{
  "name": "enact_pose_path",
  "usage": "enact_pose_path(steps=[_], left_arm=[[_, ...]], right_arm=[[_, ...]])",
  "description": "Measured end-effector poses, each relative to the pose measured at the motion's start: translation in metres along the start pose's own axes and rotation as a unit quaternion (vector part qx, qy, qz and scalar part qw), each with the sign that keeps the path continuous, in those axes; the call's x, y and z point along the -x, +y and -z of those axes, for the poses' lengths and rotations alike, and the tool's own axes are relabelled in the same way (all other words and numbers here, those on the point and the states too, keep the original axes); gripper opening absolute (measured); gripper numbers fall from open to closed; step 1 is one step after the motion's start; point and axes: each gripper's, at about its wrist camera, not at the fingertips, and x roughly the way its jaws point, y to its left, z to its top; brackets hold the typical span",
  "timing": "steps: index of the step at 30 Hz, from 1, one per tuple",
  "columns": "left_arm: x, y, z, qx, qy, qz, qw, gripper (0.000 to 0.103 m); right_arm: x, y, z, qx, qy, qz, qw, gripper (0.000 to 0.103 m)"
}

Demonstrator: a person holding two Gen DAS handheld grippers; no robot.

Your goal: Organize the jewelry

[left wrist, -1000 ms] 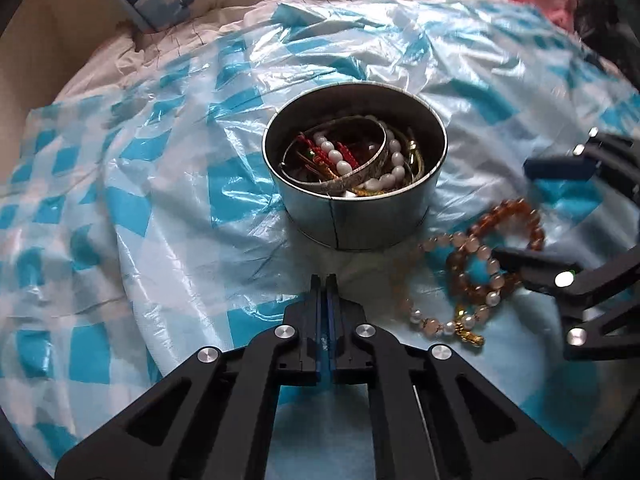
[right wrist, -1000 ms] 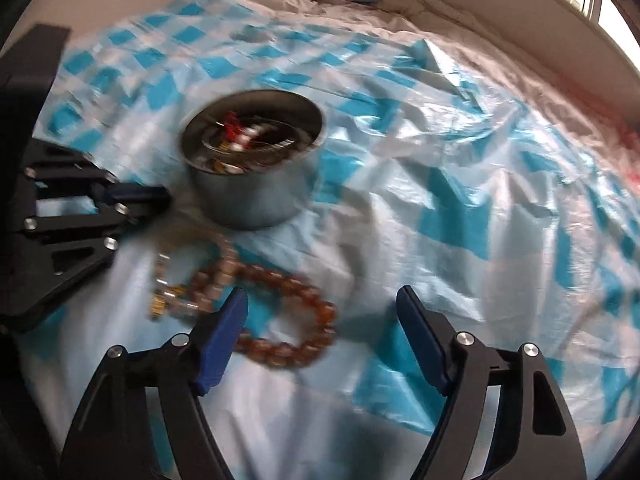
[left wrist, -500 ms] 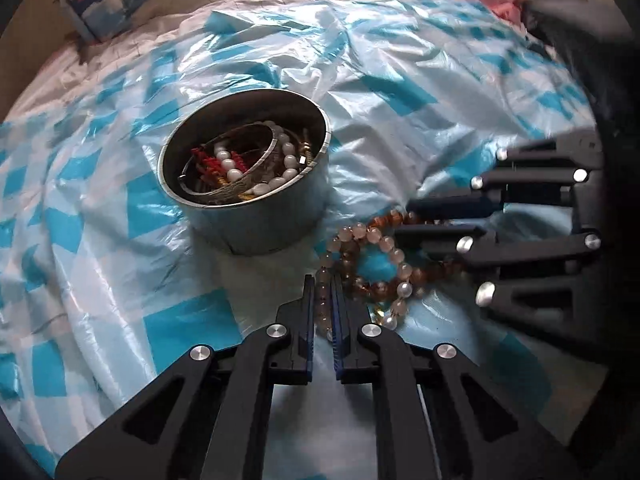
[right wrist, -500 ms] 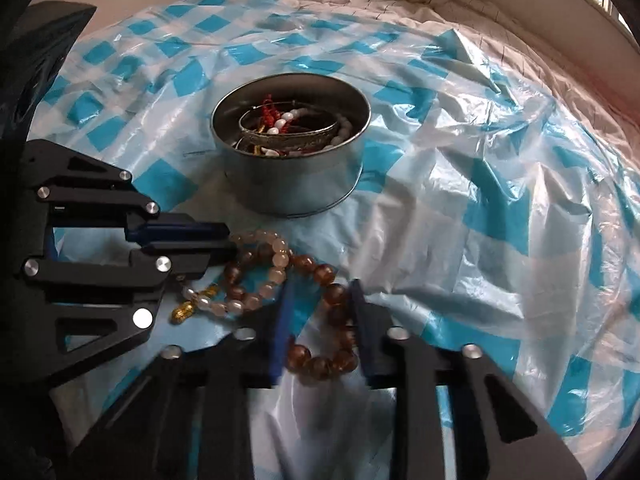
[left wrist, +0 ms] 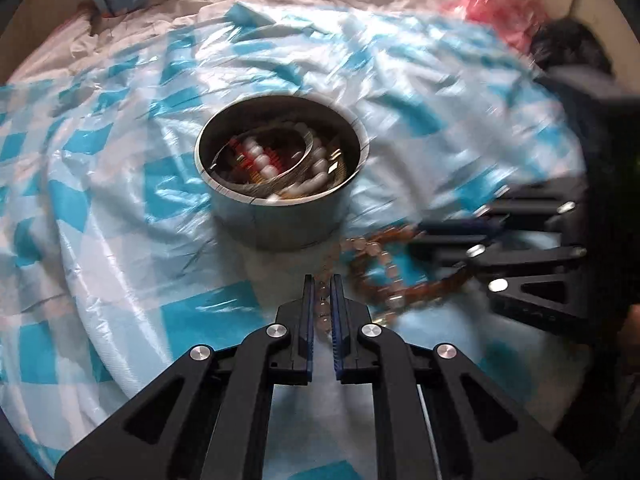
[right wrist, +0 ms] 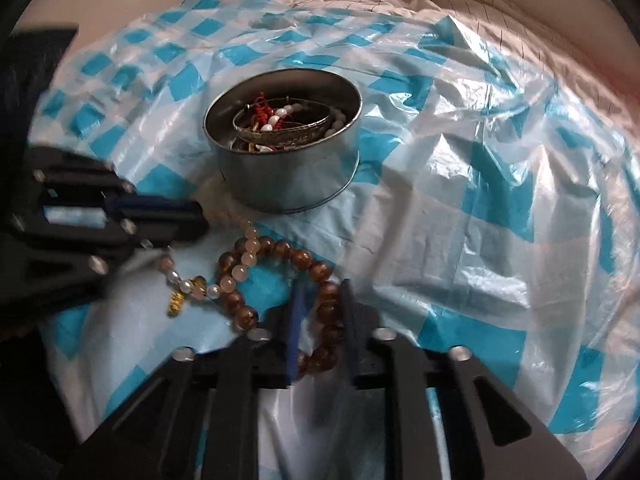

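Tin [right wrist: 288, 176] holds jewelry | left gripper [left wrist: 321, 300] pinches pink bracelet [left wrist: 372, 248] | right gripper [right wrist: 322, 312] grips amber bracelet [right wrist: 280, 280]

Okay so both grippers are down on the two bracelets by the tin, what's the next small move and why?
Probably lift the right gripper a little, slowly. Its fingers sit on either side of the brown bead bracelet, while the left gripper is closed on the pale pink bracelet. The two strands overlap beside the tin, so a gentle rise should show whether they come apart.
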Motion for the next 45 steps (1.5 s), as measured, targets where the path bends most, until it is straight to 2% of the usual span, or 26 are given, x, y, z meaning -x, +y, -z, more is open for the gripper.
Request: enact_pose_path(steps=[2,4,5,7,13,17,23,27,34,39,43,45], left_arm=[[0.017,0.002,-0.003,0.008,-0.025,0.038,0.9989,0.007],[0.025,0.004,-0.005,0.016,-0.038,0.055,0.9976,0.007],[0.031,0.006,-0.006,0.021,-0.047,0.061,0.9968,0.007],[0.038,0.010,-0.007,0.029,-0.061,0.066,0.9955,0.007],[0.059,0.009,-0.013,0.035,-0.110,0.057,0.9916,0.007],[0.065,0.008,-0.017,0.040,-0.129,0.031,0.9904,0.007],[0.062,0.007,-0.024,0.052,-0.143,-0.022,0.9881,0.007],[0.062,0.005,-0.030,0.054,-0.156,-0.036,0.9857,0.007],[0.066,0.000,-0.037,0.053,-0.172,-0.039,0.9828,0.007],[0.064,0.000,-0.044,0.057,-0.181,-0.033,0.9814,0.007],[0.063,0.004,-0.050,0.070,-0.191,-0.016,0.9790,0.007],[0.061,0.009,-0.052,0.087,-0.193,0.006,0.9773,0.007]], right_arm=[[0.006,-0.014,0.000,-0.048,-0.010,-0.074,0.996,0.012],[0.013,-0.025,0.000,-0.085,-0.026,-0.143,0.986,0.012],[0.019,-0.033,0.001,-0.109,-0.041,-0.187,0.975,0.012],[0.026,-0.045,0.002,-0.140,-0.060,-0.232,0.961,0.012],[0.041,-0.056,0.001,-0.171,-0.106,-0.299,0.933,0.012],[0.056,-0.053,-0.003,-0.167,-0.140,-0.317,0.923,0.012],[0.072,-0.056,-0.010,-0.163,-0.187,-0.298,0.922,0.012],[0.078,-0.054,-0.016,-0.158,-0.212,-0.296,0.918,0.012],[0.081,-0.057,-0.025,-0.164,-0.237,-0.301,0.909,0.012],[0.079,-0.057,-0.030,-0.167,-0.242,-0.299,0.908,0.012],[0.079,-0.058,-0.033,-0.171,-0.247,-0.299,0.906,0.012],[0.079,-0.059,-0.036,-0.172,-0.251,-0.299,0.905,0.012]])
